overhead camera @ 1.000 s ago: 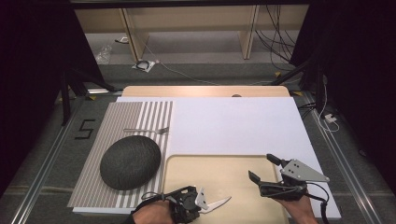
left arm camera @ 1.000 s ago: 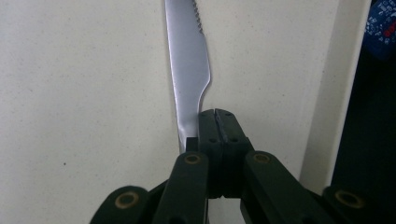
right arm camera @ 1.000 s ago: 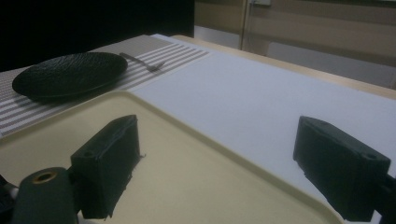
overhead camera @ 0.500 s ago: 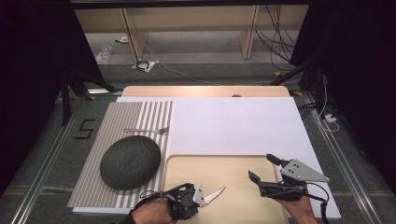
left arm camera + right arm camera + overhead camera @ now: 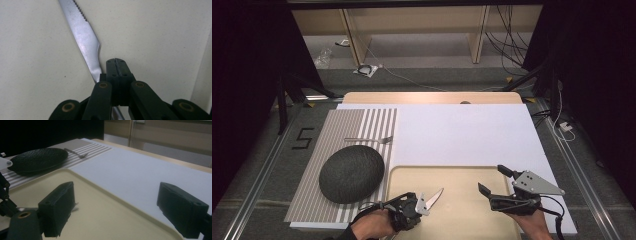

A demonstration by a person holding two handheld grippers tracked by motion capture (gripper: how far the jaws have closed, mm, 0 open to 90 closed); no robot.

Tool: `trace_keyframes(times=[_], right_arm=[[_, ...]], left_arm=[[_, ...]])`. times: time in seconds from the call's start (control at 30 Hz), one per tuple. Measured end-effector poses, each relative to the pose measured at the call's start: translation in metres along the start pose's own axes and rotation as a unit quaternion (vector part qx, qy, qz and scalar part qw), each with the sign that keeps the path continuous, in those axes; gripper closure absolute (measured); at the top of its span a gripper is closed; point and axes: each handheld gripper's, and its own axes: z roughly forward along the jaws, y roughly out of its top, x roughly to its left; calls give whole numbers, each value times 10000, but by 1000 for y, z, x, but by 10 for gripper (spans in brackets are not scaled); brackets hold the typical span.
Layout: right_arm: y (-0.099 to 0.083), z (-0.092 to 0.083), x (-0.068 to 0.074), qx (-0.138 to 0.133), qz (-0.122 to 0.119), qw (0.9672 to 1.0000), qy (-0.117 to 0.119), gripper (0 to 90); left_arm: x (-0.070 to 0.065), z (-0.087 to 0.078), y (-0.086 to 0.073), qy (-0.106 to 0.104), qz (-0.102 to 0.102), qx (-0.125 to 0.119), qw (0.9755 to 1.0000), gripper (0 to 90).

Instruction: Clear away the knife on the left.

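While its jaws press together on the knife (image 5: 85, 42), the left hand-held gripper (image 5: 414, 204) holds that knife over the beige tray (image 5: 462, 172), blade pointing ahead and away from it. Across the tray, the right hand-held gripper (image 5: 494, 180) hovers with jaws spread wide and empty. Beyond the left one lie a dark plate (image 5: 352, 172) and fork (image 5: 369, 140) on a striped mat (image 5: 337, 130) on the bench (image 5: 462, 127).

Left gripper (image 5: 421, 202) sits low at the near edge, jaws pressed fully together, pointing up and right across the table; left hand (image 5: 371, 227) wraps its body from below. Right gripper (image 5: 496, 181) sits level at the near right, jaws spread wide with nothing between them, grey plate on top, right hand (image 5: 532, 222) under it, cable trailing right.
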Motion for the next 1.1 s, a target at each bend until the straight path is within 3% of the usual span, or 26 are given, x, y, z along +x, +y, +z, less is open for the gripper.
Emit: trace_keyframes(times=[1.1], right_arm=[[0,0,0,0,7,10000,-4,157]], left_arm=[[20,-5,-13,442,-310,105,9985,894]])
